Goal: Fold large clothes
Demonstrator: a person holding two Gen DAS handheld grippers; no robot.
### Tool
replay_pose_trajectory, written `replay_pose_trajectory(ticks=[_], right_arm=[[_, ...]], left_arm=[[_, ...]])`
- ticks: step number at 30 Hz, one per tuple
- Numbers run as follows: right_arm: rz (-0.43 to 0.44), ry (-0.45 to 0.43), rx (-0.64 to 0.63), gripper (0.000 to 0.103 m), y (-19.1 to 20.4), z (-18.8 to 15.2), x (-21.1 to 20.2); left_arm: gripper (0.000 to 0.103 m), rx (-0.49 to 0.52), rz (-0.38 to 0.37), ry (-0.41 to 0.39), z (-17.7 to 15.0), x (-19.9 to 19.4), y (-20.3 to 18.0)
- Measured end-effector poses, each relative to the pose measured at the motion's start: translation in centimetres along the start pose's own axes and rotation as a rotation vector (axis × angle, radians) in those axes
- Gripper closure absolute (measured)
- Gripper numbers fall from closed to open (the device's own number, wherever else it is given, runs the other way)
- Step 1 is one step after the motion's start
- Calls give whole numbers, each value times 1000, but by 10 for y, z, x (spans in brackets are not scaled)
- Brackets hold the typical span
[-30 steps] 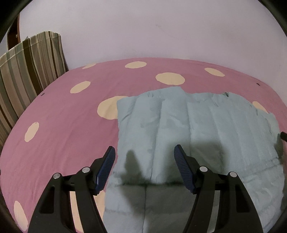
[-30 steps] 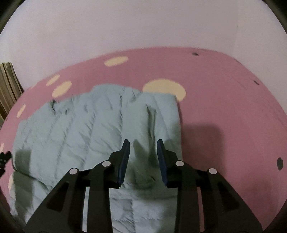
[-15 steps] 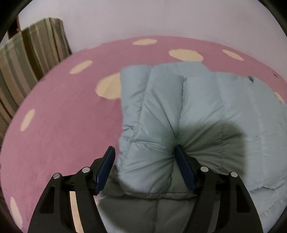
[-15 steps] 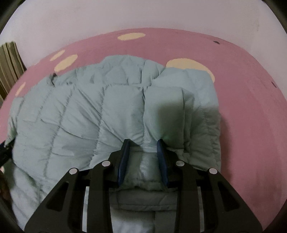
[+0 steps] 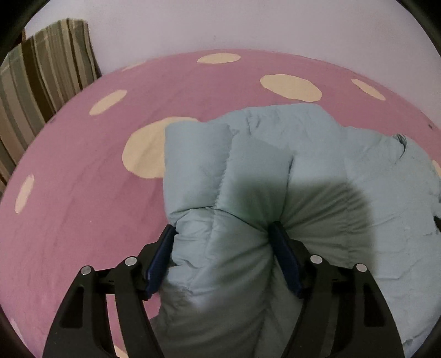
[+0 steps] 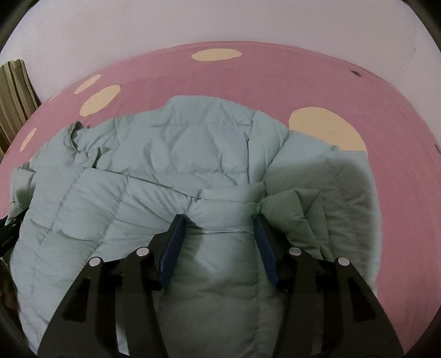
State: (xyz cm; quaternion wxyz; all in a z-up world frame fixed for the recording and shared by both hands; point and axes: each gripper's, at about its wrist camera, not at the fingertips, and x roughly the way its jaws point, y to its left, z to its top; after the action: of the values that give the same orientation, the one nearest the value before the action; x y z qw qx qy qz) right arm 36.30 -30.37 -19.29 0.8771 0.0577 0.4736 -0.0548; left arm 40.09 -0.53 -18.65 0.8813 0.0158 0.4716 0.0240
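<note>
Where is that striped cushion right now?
The striped cushion stands at the far left edge of the bed, against the white wall, in both wrist views. It is well apart from the pale blue puffer jacket lying on the pink dotted sheet.

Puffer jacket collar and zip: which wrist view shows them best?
The right wrist view: the puffer jacket spreads out there with collar and zip visible. The left wrist view shows only its bunched quilted edge, plus a distant collar glimpse.

The bed (image 5: 82, 220) is covered by a pink sheet with cream dots. A pale blue quilted jacket (image 6: 193, 154) lies directly on it, with the largest cream dot (image 6: 325, 129) at its 2 o'clock edge.
</note>
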Motion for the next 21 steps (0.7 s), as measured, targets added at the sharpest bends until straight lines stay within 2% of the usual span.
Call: replay_pose_trajectory(ticks=[3, 6, 8, 10, 14, 17, 21], right_arm=[[-6, -24, -3, 52, 2, 2, -18], [30, -66, 17, 52, 0, -8, -49], [30, -83, 10, 52, 0, -18, -62], [37, -70, 8, 52, 0, -29, -65], [9, 20, -23, 51, 1, -48, -37], [3, 4, -30, 51, 3, -49, -35], [24, -26, -4, 50, -3, -53, -65]], left_arm=[[34, 7, 46, -47, -1, -22, -1], [34, -2, 0, -111, -13, -51, -1], [34, 14, -12, -125, -22, -59, -4], [34, 29, -25, -97, -32, -55, -8], [32, 57, -22, -22, -36, -28, -16], [31, 82, -8, -17, -36, -23, -19], [32, 69, -35, -35, -41, -50, -8]])
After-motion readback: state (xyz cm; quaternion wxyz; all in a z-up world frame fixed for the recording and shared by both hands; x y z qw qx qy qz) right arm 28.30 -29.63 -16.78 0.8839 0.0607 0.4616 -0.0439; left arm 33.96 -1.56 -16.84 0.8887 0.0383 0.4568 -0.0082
